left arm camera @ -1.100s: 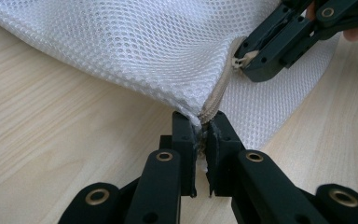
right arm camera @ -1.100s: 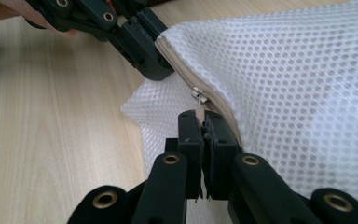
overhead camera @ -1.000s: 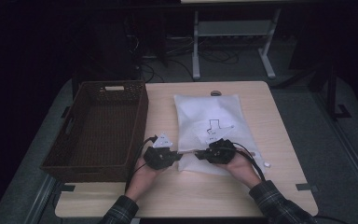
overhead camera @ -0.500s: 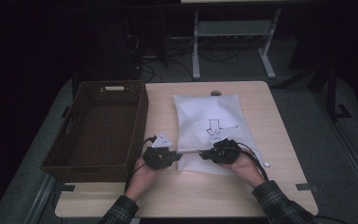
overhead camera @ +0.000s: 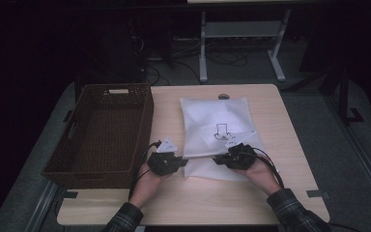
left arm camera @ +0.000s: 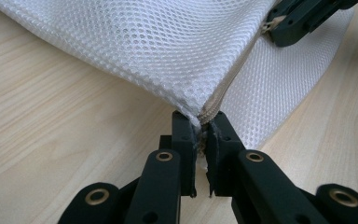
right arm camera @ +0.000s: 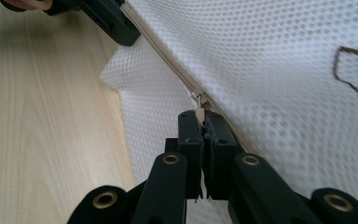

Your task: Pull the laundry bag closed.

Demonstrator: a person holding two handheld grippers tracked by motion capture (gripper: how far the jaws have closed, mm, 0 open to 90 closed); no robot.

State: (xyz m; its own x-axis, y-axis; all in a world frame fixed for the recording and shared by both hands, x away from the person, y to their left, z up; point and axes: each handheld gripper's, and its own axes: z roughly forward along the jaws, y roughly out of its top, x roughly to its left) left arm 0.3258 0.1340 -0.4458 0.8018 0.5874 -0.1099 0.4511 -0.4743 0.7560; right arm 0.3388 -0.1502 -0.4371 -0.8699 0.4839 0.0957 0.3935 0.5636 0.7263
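A: Item one, the mesh bag (overhead camera: 216,126). Where do you have it?

B: White mesh, lying flat on the wooden surface (overhead camera: 290,145) to the right of the wicker basket (overhead camera: 101,130). A dark printed mark sits on its top face. Its near edge is lifted a little off the surface between your two tools.

A: Item two, your left hand-held gripper (left arm camera: 203,135).

B: Its jaws are pressed together on the corner of the bag, right where the zipper (left arm camera: 235,74) ends. In the high view you hold it just beside the basket's near right corner.

A: Item three, your right hand-held gripper (right arm camera: 204,123).

B: Jaws closed on the zipper pull (right arm camera: 199,103), the small metal tab standing up between the tips. The beige zipper line runs from there toward your left tool, which grips its far end in the right gripper view.

A: Item four, the basket.

B: Dark brown, rectangular, on the left part of the surface, apart from the bag. I cannot tell whether anything lies inside.

A: Item five, your hands.

B: Both forearms in plaid sleeves (overhead camera: 297,212), entering from the near edge.
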